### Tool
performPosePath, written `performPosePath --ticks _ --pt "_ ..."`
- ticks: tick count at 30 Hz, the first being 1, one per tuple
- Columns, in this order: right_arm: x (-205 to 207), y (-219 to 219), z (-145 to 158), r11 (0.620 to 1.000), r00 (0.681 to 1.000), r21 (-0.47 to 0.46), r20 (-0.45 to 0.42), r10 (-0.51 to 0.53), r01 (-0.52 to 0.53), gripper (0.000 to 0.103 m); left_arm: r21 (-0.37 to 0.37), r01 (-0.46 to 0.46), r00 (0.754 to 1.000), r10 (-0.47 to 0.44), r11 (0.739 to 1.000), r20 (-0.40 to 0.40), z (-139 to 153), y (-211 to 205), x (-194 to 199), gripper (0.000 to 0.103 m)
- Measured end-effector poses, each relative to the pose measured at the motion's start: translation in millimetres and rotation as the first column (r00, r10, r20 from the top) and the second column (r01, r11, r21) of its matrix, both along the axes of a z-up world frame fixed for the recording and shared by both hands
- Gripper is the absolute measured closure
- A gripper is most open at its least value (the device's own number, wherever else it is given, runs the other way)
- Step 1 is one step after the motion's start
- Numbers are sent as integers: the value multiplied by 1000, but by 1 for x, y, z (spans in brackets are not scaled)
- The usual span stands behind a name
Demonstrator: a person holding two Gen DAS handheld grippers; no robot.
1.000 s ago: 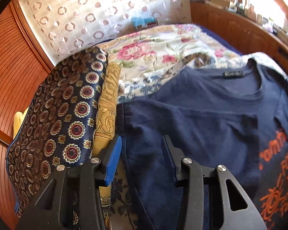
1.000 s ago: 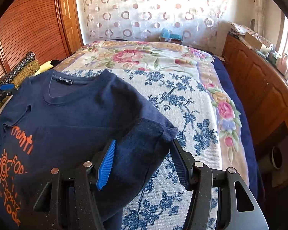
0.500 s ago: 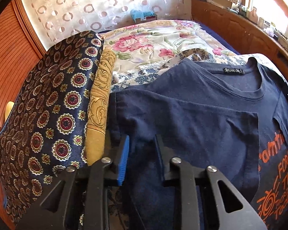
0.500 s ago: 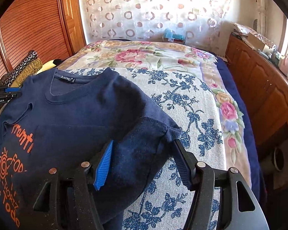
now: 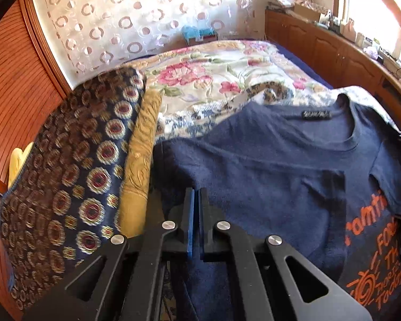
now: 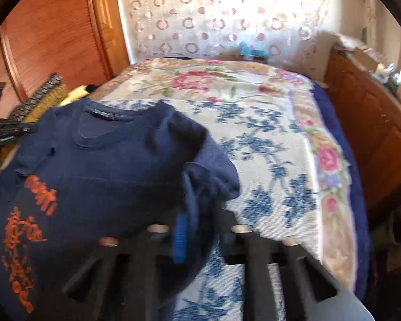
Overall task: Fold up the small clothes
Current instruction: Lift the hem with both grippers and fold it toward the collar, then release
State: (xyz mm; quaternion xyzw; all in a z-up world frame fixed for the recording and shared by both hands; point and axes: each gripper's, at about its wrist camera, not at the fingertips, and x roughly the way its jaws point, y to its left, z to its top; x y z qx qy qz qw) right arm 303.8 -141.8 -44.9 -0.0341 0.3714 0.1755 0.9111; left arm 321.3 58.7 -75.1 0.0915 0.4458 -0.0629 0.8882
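Left hand-held gripper (image 5: 196, 195) clamped on navy T-shirt (image 5: 267, 165) sleeve, right hand-held gripper (image 6: 200, 214) pinching opposite sleeve, blurred

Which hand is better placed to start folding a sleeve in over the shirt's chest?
Right, probably. The right gripper looks shut on the navy T-shirt, with its sleeve bunched and raised off the bedspread. The left gripper has closed low at the opposite edge, where the cloth lies flat.
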Motion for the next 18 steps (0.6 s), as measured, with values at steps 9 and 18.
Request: performPosePath --ticks 9,18 --pt "-10 4 7 1000 998 -9 56 4 -4 93 -18 28 998 -27 999 53 23 -1 -11 100" --pt "-55 1 41 998 983 48 181 39 -48 94 -88 70 983 -53 994 177 74 4 -76 100"
